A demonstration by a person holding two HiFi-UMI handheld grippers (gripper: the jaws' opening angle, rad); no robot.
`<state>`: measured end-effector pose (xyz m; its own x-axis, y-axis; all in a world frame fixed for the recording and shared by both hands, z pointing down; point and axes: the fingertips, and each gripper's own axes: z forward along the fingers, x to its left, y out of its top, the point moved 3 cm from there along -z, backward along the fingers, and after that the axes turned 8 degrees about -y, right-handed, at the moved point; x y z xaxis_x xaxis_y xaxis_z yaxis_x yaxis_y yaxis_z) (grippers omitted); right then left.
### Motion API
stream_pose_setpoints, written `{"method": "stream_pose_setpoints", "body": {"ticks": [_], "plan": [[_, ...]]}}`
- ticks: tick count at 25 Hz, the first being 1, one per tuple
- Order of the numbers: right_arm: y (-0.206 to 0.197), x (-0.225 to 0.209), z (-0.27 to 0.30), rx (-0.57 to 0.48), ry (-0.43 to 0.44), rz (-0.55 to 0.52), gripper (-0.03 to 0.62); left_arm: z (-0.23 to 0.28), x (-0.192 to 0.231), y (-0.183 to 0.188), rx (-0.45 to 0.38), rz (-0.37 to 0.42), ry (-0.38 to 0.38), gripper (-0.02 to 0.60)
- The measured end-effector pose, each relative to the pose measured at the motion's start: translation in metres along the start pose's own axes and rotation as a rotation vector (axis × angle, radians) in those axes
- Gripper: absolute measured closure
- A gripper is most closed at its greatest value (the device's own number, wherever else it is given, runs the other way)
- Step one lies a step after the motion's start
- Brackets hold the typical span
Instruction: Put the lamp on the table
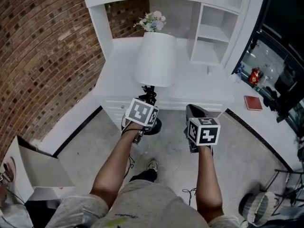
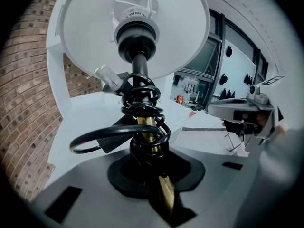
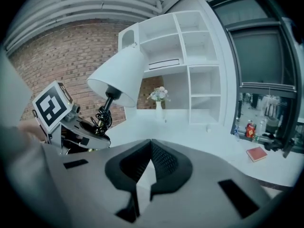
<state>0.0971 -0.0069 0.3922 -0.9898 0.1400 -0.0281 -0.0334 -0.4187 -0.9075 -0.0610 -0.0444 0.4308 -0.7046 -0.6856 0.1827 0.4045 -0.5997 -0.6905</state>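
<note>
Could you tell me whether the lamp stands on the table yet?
No; the left gripper holds the lamp, its base over the floor.

A home study corner, by the look of it: a white tabletop point(image 1: 118, 80) runs under white open shelves point(image 1: 211, 37) against a red brick wall point(image 1: 42, 56); a vase of flowers point(image 1: 152, 22) stands at the back; a red book point(image 1: 253, 103) lies on the tabletop; the floor point(image 1: 95, 141) is bare grey.

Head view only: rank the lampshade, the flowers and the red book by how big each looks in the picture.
1. lampshade, by far the largest.
2. flowers, though they stand farthest from the camera.
3. red book, somewhat smaller than the flowers.
</note>
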Motion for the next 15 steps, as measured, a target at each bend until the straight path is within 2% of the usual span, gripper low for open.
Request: {"method": "stream_pose_setpoints", "body": {"ticks": [6, 15], "plan": [[0.023, -0.008, 0.053, 0.019, -0.013, -0.004, 0.589, 0.027, 0.04, 0.035, 0.007, 0.004, -0.015, 0.506], [0.042, -0.014, 0.1, 0.04, -0.035, -0.017, 0.589, 0.056, 0.079, 0.061, 0.024, 0.011, -0.044, 0.506]]}}
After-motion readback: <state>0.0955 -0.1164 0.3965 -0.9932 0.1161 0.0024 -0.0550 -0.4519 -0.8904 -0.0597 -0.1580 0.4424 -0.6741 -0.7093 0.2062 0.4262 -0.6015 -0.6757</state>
